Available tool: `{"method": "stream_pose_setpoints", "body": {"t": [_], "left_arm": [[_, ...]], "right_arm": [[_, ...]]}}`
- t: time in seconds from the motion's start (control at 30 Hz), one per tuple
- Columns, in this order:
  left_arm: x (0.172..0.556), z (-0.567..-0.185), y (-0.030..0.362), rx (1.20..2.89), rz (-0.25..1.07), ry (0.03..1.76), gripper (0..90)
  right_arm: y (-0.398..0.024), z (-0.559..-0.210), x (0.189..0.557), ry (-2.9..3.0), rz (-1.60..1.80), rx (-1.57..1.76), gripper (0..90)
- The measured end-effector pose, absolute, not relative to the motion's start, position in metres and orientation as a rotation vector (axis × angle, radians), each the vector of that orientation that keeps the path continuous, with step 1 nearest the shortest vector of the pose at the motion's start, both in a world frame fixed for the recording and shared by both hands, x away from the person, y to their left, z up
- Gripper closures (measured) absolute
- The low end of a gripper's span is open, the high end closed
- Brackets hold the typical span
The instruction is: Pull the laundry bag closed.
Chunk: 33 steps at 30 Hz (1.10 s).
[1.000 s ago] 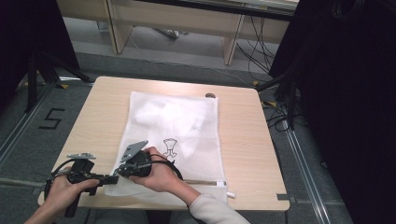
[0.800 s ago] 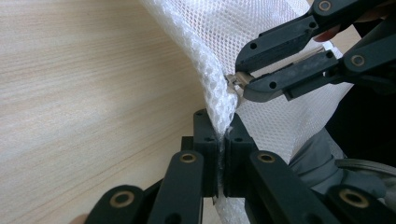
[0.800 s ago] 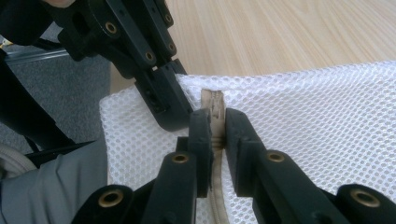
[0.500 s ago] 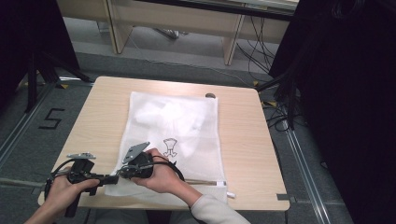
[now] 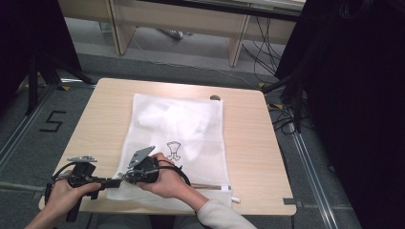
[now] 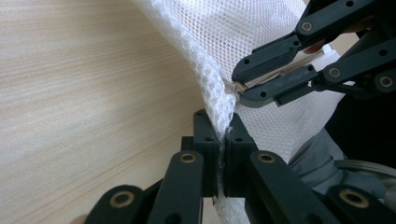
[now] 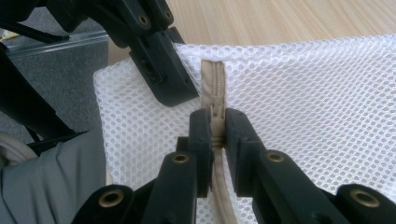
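White mesh zip laundry bag (image 5: 191, 129) on wooden table (image 5: 253, 143): light, floppy. Left gripper (image 6: 223, 135) clamped on bag's corner; right gripper (image 7: 216, 126) clamped on beige zipper (image 7: 213, 74) beside it — best hold pts.

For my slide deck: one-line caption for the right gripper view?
Right gripper pinching the zipper of a white mesh bag, left gripper clamping its corner.

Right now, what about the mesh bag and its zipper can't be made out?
- What is inside the mesh bag: high view, a pale blur behind the mesh.
- Zipper pull: right gripper view, covered by the right gripper jaws.
- Bag's near edge: high view, hidden under the right hand.
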<state>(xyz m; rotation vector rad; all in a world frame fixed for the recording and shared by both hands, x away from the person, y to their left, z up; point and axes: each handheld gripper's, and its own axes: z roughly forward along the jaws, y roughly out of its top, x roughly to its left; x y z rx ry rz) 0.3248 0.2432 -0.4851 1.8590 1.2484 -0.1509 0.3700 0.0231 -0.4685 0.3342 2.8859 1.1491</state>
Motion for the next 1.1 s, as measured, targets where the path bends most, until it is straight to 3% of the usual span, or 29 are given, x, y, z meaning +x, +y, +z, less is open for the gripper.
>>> {"method": "stream_pose_setpoints", "body": {"t": [1.1], "left_arm": [[0.3239,-0.483,0.2418,1.862,-0.142,1.237,85.6]], "right_arm": [[0.014,-0.4735,0.3671,2.928,1.096,0.366,82.4]]}}
